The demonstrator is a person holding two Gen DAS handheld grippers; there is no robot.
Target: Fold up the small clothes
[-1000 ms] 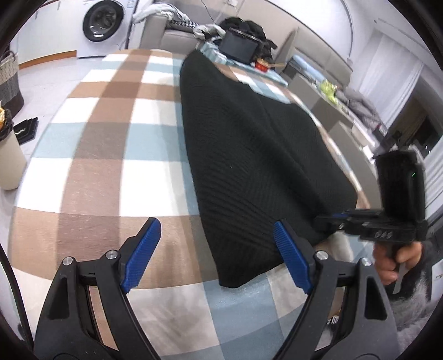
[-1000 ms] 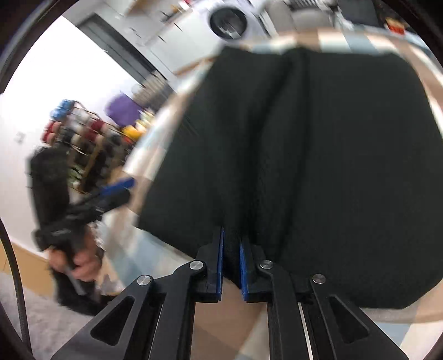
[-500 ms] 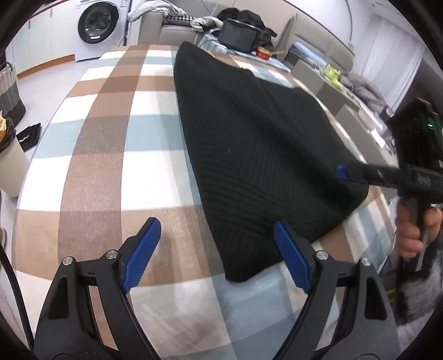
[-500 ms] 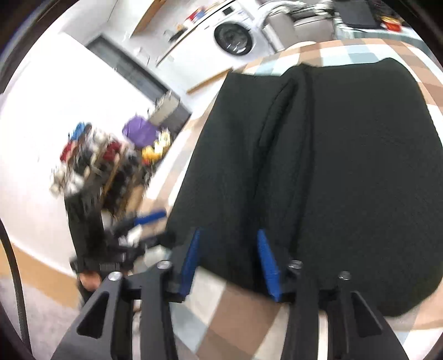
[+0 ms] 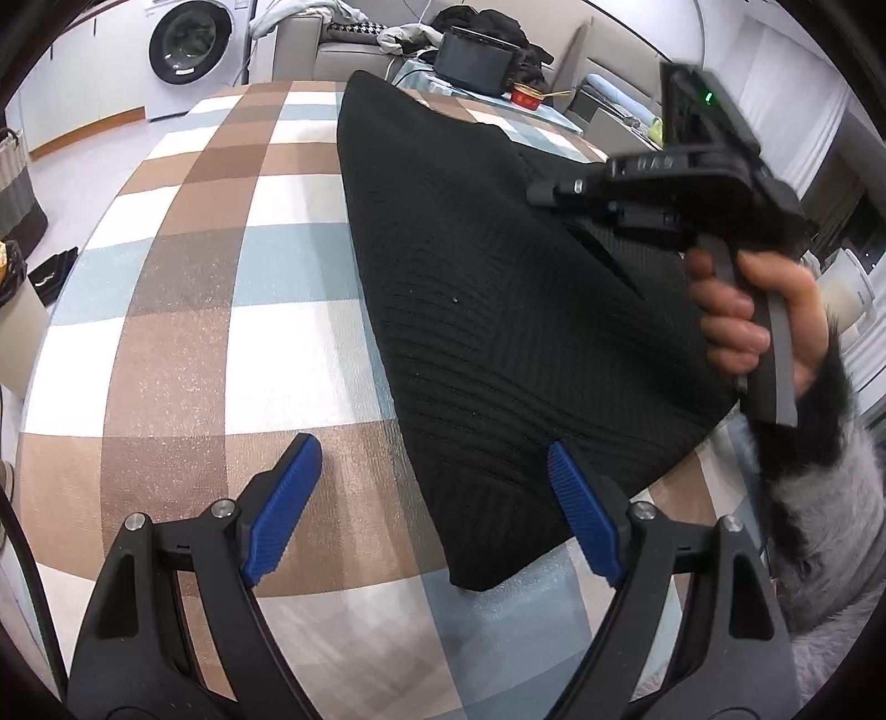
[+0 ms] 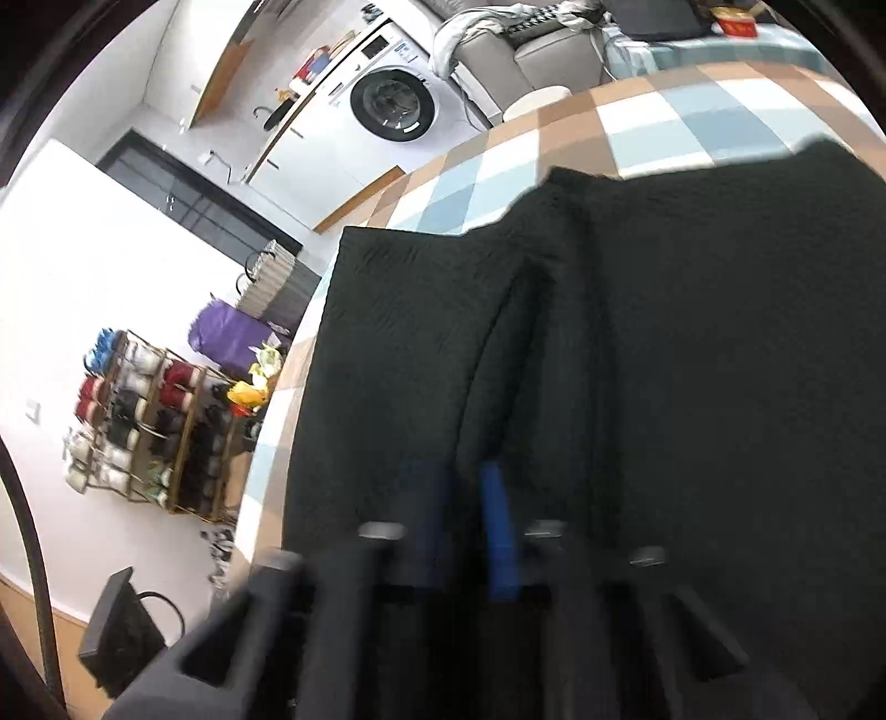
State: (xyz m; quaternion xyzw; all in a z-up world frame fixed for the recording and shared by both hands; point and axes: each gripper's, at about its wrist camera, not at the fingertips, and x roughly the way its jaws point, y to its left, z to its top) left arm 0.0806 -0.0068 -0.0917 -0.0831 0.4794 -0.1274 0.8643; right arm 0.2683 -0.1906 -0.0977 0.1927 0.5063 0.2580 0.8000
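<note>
A black knit garment (image 5: 498,310) lies on the checked counter (image 5: 221,288). The left hand-held gripper (image 5: 429,512) hangs released over its near corner. The right hand-held gripper (image 6: 468,520), just clenched, pinches a raised fold of it. Raised digits on its body are too blurred to read.

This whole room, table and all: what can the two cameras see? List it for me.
black knitted garment: one, black, lying on the table, one part lifted by the right tool
checked tablecloth: one, brown, blue and white, covering the table
washing machine: one, white, far left by the wall
sofa: one, grey, behind the table, clothes piled on it
black box: one, beyond the table's far end
red bowl: one, beside that box
wire rack of yarn: one, mixed colours, against the white wall
left tool: open, blue pads, above the garment's near corner
right tool: shut on the black fabric
hand: one, gripping the right tool's handle
</note>
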